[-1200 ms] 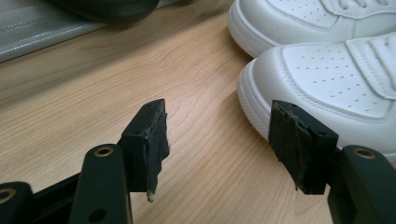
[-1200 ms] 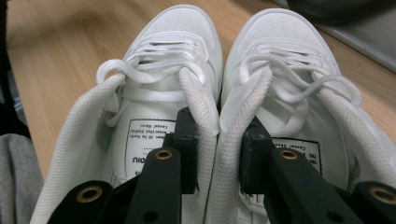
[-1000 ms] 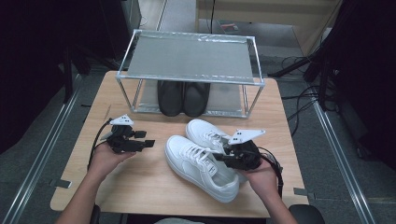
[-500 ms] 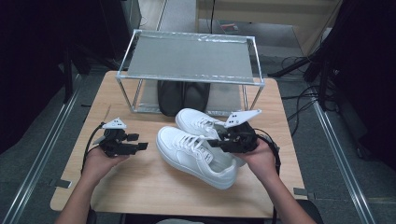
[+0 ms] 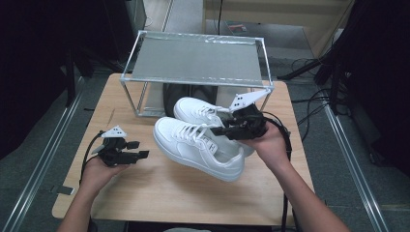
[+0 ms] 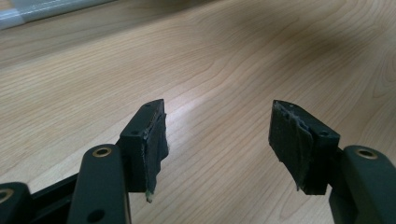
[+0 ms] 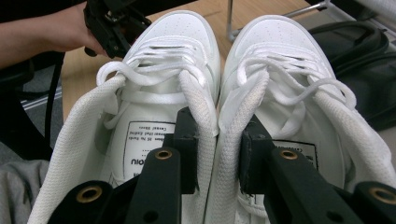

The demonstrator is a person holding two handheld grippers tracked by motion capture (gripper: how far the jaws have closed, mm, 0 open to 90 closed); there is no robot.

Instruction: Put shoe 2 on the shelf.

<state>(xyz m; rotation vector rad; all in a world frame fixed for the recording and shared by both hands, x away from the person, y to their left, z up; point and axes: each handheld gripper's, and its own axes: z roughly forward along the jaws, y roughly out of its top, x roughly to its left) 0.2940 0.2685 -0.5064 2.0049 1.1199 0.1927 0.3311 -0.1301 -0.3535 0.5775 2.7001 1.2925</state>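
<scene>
I am holding my right gripper (image 5: 227, 129) over the middle of the light wooden table (image 5: 159, 193), and its two black jaws are closing together on the inner collars of a pair of white lace-up leather sneakers (image 5: 198, 145). In the right gripper view one jaw is sitting inside the left-hand shoe against its padded collar, the other inside the right-hand shoe, and both collars are being pinched side by side between them (image 7: 218, 154). In the high view the nearer sneaker is tilting, heel toward my right hand (image 5: 270, 145) and toe pointing at the left, and the second one is lying just behind it, touching it, in front of the metal-framed rack with a grey mesh shelf (image 5: 193, 60). A pair of black shoes (image 5: 186, 93) is resting under that shelf.

My left gripper (image 5: 133, 153) is hanging low near the table's left side, well apart from the sneakers. Its jaws are standing wide open with nothing between them, just bare wood grain showing beyond the worn pads (image 6: 156, 140).
</scene>
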